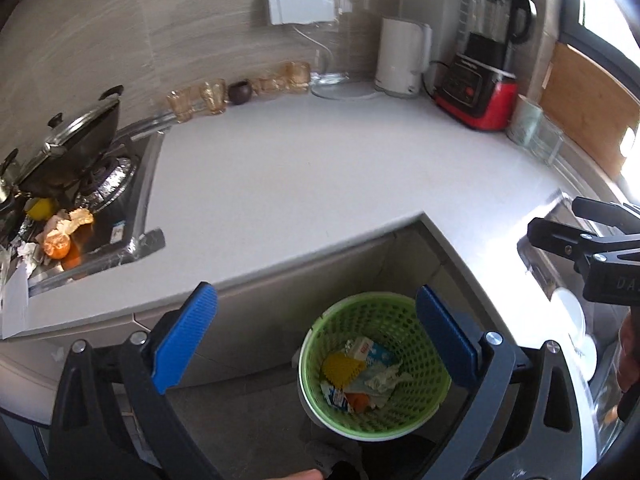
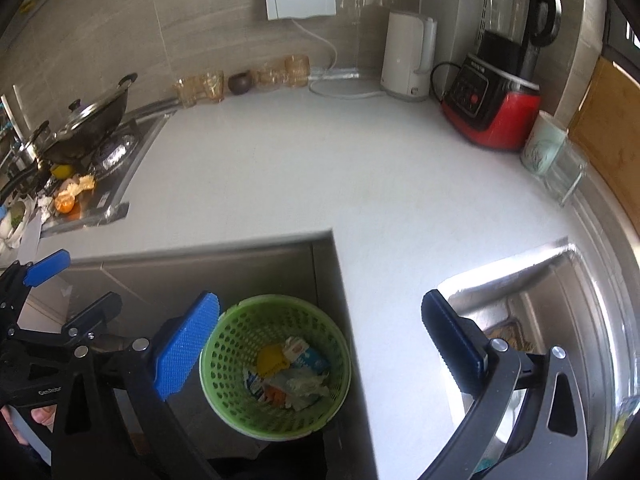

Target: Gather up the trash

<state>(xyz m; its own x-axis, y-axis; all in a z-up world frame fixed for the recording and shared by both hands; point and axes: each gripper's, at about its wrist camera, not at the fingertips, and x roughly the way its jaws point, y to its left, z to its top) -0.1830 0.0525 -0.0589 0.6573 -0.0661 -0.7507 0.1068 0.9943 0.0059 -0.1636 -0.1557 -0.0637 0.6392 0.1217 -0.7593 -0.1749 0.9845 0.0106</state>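
I hold both grippers, left gripper (image 1: 316, 340) and right gripper (image 2: 320, 340), spread wide and empty above the green trash basket (image 1: 340, 320) holding scraps.

The counter (image 2: 304, 168) wraps in an L around an inner corner, and the waste basket (image 2: 276, 364) stands on the floor in that corner, below the counter edge. In the basket lie a carton (image 2: 304, 354), crumpled paper (image 2: 304, 386) and a round lid (image 2: 270, 356). At the counter's left end sits the stove (image 2: 116, 152), with a lidded pan (image 2: 94, 120) on it and fruit peels (image 2: 74, 192) in front of the pan. Along the back wall stand a row of glasses (image 2: 204, 86), then a kettle (image 2: 408, 56), then a blender (image 2: 500, 80) in the far right corner. A sink (image 2: 532, 300) is set into the counter on the right, well apart from the stove.
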